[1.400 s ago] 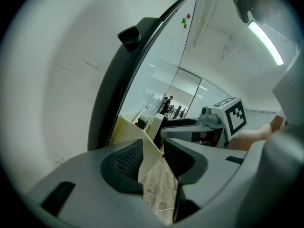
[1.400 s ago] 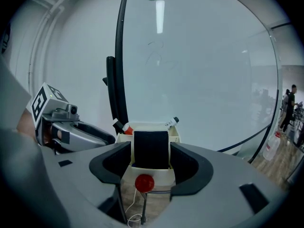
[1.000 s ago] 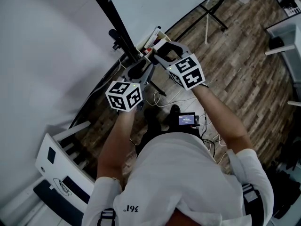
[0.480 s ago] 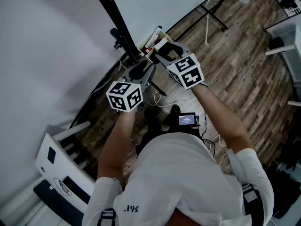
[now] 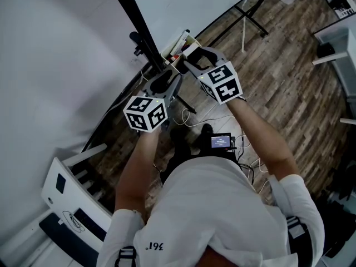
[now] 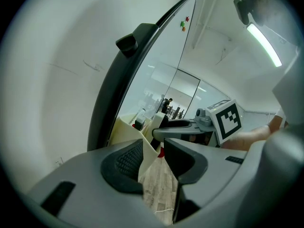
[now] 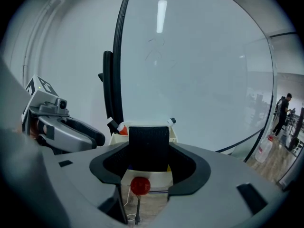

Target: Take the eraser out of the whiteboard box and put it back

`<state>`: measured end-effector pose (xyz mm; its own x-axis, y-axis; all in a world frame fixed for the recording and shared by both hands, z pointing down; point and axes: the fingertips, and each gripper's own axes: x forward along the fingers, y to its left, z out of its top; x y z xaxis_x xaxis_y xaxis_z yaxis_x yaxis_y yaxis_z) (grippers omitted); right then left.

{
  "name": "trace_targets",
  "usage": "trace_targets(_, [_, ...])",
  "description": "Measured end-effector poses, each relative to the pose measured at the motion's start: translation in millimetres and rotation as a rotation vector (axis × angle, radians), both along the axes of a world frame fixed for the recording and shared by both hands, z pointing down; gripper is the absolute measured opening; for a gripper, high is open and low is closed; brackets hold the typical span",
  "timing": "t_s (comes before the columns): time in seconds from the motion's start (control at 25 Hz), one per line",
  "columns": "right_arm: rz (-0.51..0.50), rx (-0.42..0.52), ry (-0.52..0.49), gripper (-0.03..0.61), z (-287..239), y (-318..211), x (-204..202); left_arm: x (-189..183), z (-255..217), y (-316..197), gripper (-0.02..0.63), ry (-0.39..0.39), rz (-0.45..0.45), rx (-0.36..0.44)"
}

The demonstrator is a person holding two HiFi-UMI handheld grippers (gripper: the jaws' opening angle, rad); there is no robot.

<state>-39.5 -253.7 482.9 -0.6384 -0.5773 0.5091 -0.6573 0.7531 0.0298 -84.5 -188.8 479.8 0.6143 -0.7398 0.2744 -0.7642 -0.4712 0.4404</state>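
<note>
A cream whiteboard box (image 5: 177, 43) hangs at the whiteboard's lower edge, beside the black frame. My right gripper (image 7: 148, 164) is shut on the eraser (image 7: 148, 144), a black felt-faced block held upright between the pads, just above the box (image 7: 142, 179). Marker caps, one red (image 7: 122, 129) and one black (image 7: 172, 121), stick out of the box behind it. My left gripper (image 6: 159, 158) is closed on the thin cream wall of the box (image 6: 145, 158). In the head view the right gripper (image 5: 188, 57) and left gripper (image 5: 167, 75) meet at the box.
The whiteboard (image 7: 190, 70) fills the background, with its black frame post (image 5: 130, 21) at the left. A red knob on a rod (image 7: 140, 185) sits below the box. Stand legs (image 5: 250, 15), loose cables and a small screen device (image 5: 221, 141) lie on the wooden floor.
The right gripper has shifted very slightly up and to the right with the eraser. The left gripper stays on the box.
</note>
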Motion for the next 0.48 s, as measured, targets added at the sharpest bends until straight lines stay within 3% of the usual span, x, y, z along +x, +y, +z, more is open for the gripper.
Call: trace_targets(0.48, [0.005, 0.047, -0.028, 0.255, -22, 2, 2, -1, -16, 0, 0.126, 0.008, -0.015, 0.041])
